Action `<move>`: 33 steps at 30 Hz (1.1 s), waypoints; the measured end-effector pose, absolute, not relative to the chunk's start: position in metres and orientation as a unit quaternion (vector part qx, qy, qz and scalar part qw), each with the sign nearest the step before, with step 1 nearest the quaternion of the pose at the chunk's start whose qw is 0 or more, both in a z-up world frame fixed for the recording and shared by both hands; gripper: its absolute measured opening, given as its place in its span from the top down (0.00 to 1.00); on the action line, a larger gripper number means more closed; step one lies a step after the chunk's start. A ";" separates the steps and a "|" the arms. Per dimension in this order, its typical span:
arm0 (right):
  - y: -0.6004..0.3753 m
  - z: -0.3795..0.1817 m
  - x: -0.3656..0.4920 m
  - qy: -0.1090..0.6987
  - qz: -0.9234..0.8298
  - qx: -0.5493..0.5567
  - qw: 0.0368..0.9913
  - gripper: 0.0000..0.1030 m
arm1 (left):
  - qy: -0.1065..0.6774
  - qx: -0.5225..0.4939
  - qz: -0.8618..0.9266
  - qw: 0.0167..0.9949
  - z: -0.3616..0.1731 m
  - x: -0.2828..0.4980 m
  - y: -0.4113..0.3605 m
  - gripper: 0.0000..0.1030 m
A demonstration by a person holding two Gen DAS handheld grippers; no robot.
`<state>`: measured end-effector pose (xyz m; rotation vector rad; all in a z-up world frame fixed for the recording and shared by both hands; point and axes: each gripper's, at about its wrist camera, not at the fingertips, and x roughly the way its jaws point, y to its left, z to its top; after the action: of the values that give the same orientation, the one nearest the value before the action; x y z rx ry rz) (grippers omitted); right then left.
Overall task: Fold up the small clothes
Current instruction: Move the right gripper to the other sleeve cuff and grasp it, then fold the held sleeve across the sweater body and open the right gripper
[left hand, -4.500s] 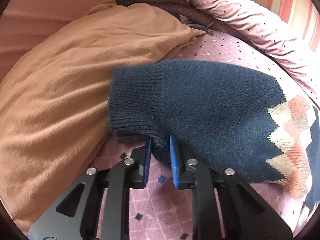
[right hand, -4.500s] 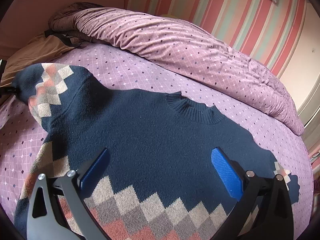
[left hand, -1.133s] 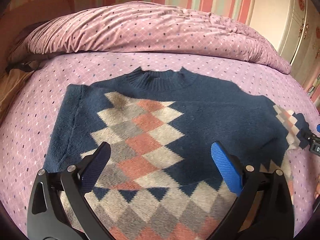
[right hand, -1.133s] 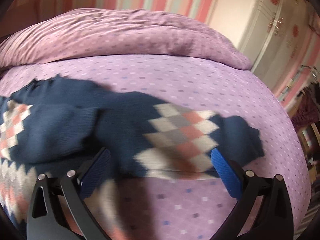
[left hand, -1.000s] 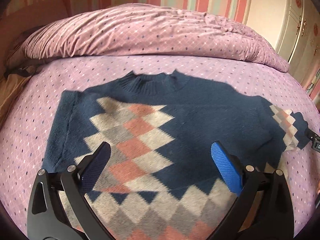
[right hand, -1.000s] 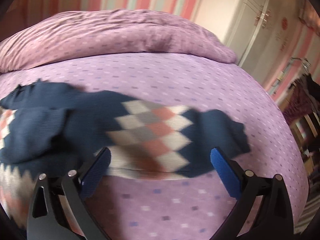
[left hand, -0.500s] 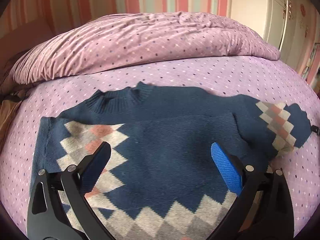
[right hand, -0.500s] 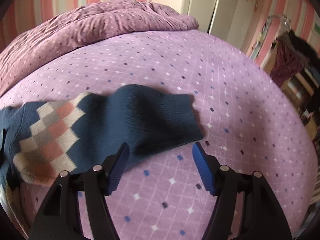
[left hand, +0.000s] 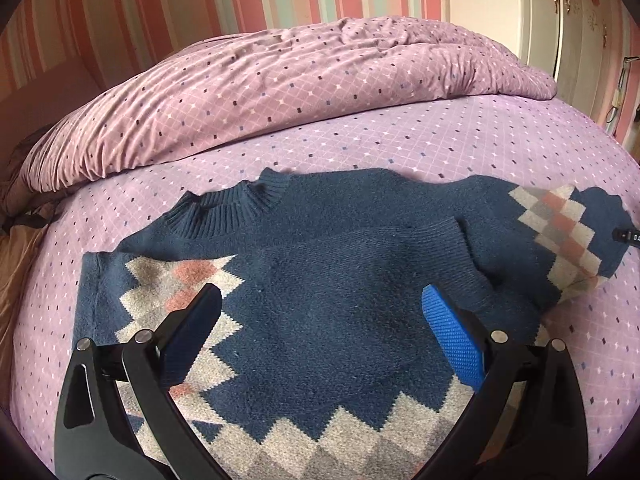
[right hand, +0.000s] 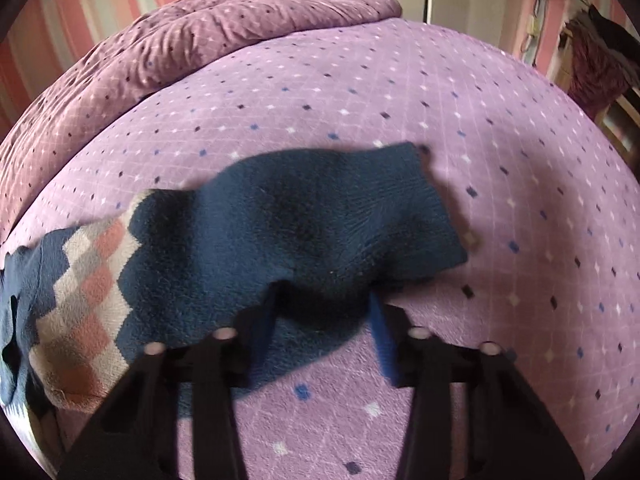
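A small navy sweater point(left hand: 328, 280) with a grey, white and salmon diamond pattern lies flat on the purple bedsheet point(left hand: 460, 140), its left sleeve folded across the chest. My left gripper point(left hand: 320, 316) hovers wide open and empty over its middle. The right sleeve point(right hand: 304, 236) stretches out to the right, navy cuff at the end. My right gripper point(right hand: 324, 320) is at the near edge of that cuff, jaws partly closed with the cuff's edge between them; motion blur hides whether they grip.
A rumpled purple duvet point(left hand: 280, 80) lies along the far side of the bed. A brown garment point(left hand: 16, 264) is at the far left edge. A white wardrobe point(left hand: 576, 24) stands at the right; clothes on a rack point(right hand: 592, 60) hang beyond the bed.
My right gripper has moved onto the sleeve cuff and its jaws have narrowed around the cuff's edge. The left gripper stays open and has drifted a little right over the sweater.
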<state>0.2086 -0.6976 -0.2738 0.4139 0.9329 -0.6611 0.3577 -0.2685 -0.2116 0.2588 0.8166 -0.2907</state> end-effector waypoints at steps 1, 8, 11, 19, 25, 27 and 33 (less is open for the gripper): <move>-0.697 -0.272 0.209 0.436 -0.310 0.193 0.822 0.76 | 0.396 0.123 -0.139 0.899 -0.212 0.358 -0.267 0.04; -0.672 -0.252 0.205 0.400 -0.321 0.146 0.846 0.86 | 0.399 0.119 -0.133 0.899 -0.214 0.359 -0.253 0.04; -0.652 -0.235 0.201 0.377 -0.315 0.145 0.859 0.87 | 0.405 0.108 -0.131 0.899 -0.215 0.361 -0.244 0.04; -0.540 -0.185 0.238 0.357 -0.218 0.132 0.899 0.87 | 0.405 0.073 -0.128 0.902 -0.205 0.362 -0.208 0.04; -0.442 -0.169 0.286 0.373 -0.148 0.119 0.908 0.87 | 0.398 0.072 -0.097 0.909 -0.191 0.367 -0.141 0.04; -0.407 -0.168 0.298 0.379 -0.133 0.108 0.909 0.87 | 0.396 0.072 -0.081 0.912 -0.188 0.369 -0.113 0.04; -0.297 -0.182 0.346 0.413 -0.086 0.101 0.901 0.87 | 0.396 0.065 -0.042 0.915 -0.180 0.372 -0.042 0.04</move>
<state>0.3458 -0.2973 -0.1823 0.2081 0.8536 -0.1777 0.3719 -0.0416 -0.1798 0.1345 0.8147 -0.0871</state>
